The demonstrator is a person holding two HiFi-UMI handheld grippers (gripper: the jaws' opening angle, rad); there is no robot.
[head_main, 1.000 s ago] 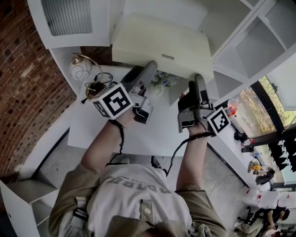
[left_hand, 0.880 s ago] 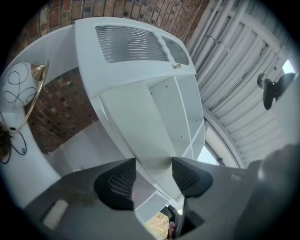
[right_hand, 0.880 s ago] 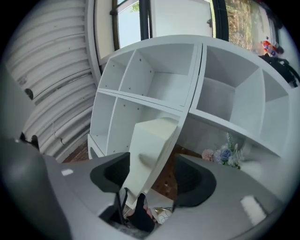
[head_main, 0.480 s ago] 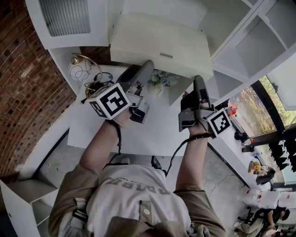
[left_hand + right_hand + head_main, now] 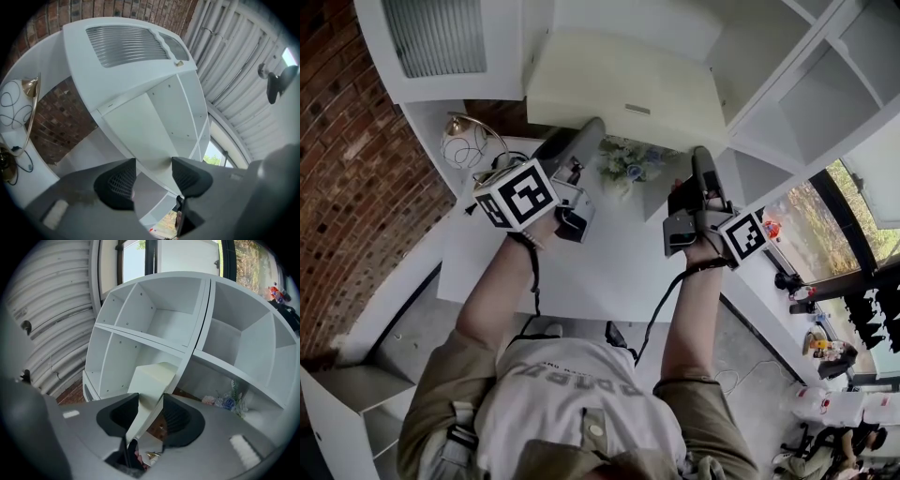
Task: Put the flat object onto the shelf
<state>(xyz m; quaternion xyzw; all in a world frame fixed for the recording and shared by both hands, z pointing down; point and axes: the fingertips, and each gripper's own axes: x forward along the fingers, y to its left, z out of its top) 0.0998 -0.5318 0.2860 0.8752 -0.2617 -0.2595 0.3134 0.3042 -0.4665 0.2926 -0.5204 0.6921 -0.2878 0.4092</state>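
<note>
The flat object (image 5: 619,80) is a cream, box-like slab held overhead in front of the white shelf unit (image 5: 825,84). My left gripper (image 5: 592,127) reaches up under its near left edge, and in the left gripper view (image 5: 153,180) its jaws stand fairly wide with a pale surface filling the gap. My right gripper (image 5: 701,155) meets the slab's near right edge. In the right gripper view the jaws (image 5: 150,416) are shut on the slab (image 5: 152,378), which runs edge-on toward the empty compartments (image 5: 154,319).
Below is a white table (image 5: 609,272) with a globe lamp (image 5: 461,141) at its left and a bunch of artificial flowers (image 5: 630,161) at the back. A white cabinet with a slatted panel (image 5: 441,37) hangs by the brick wall (image 5: 347,141).
Both grippers and the cream slab have shifted slightly up and away. The left gripper has also drifted left.
</note>
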